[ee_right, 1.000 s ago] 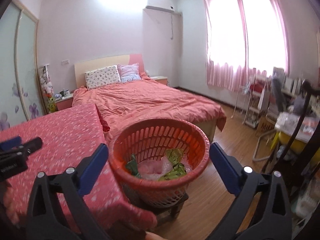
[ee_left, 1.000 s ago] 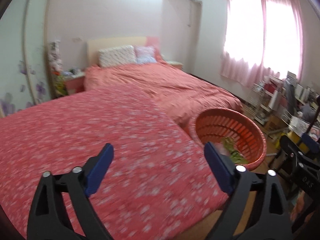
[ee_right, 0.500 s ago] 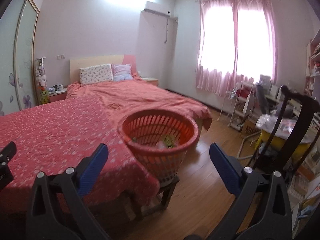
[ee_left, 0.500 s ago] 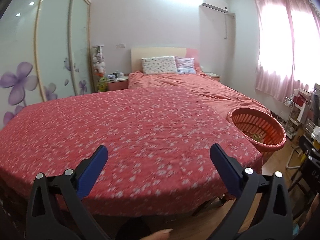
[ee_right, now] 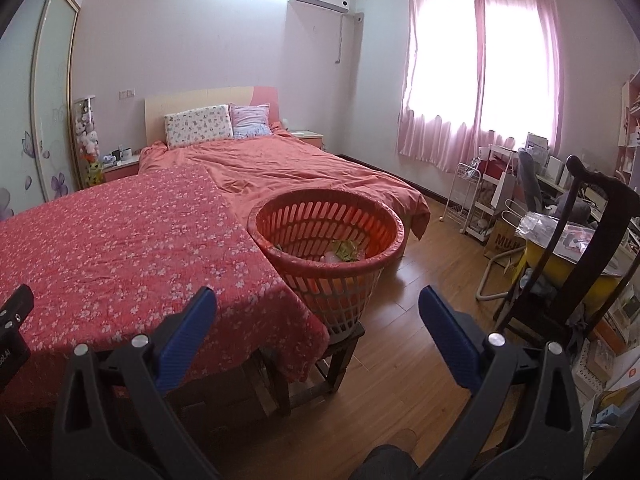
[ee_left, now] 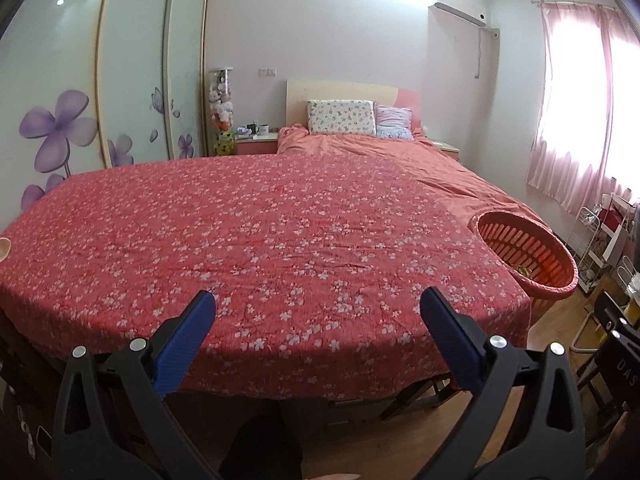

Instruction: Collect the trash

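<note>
a bedroom seen from two hand-held grippers. the landmark is one orange slatted basket, standing on a low dark stool on the wood floor.

the left gripper has its two blue-padded fingers spread wide with nothing between them. it hangs in front of the near edge of one table covered by a red cloth with white flowers; the basket shows past the right edge of that cloth.

the right gripper is likewise spread wide and holds nothing. the basket sits ahead of it, a little left of centre between its fingers.

the trash lies inside the basket at the bottom: crumpled green and pale wrappers, too tangled to count.

the basket touches the right edge of the cloth. behind the basket is one bed with a salmon cover and two pillows. to the right of the basket stands one dark wooden chair, and further back one window with pink curtains. far left of the basket is a wardrobe with purple flowers on its doors.
</note>
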Demonstrator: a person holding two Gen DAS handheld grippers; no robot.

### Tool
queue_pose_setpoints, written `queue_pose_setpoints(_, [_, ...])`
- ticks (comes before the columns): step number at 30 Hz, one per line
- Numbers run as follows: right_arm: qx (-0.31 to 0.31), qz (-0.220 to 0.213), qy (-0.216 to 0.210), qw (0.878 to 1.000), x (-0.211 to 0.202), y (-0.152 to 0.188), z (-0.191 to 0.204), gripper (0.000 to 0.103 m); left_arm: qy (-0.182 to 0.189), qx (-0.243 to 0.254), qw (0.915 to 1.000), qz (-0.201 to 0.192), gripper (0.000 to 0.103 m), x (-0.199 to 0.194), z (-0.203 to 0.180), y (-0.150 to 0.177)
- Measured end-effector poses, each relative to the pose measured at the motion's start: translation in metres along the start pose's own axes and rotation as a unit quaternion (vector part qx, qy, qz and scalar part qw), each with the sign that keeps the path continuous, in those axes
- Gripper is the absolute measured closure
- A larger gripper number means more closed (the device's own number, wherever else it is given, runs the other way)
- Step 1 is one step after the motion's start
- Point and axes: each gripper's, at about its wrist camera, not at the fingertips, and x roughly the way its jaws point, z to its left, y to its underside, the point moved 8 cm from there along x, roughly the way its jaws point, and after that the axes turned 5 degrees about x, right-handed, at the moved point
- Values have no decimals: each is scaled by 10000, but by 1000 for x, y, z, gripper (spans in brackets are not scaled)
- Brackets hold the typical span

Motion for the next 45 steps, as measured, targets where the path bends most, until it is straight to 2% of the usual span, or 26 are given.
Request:
queue_pose_setpoints(24, [-78,14,-53,10000,13,-8,1,4,-163,26,9998,54,2,2,4,-3])
queue_pose_setpoints(45, [-68,44,-97,9999,17,-7,3,4,-95,58,9999,-82,2,-3,-1,-9])
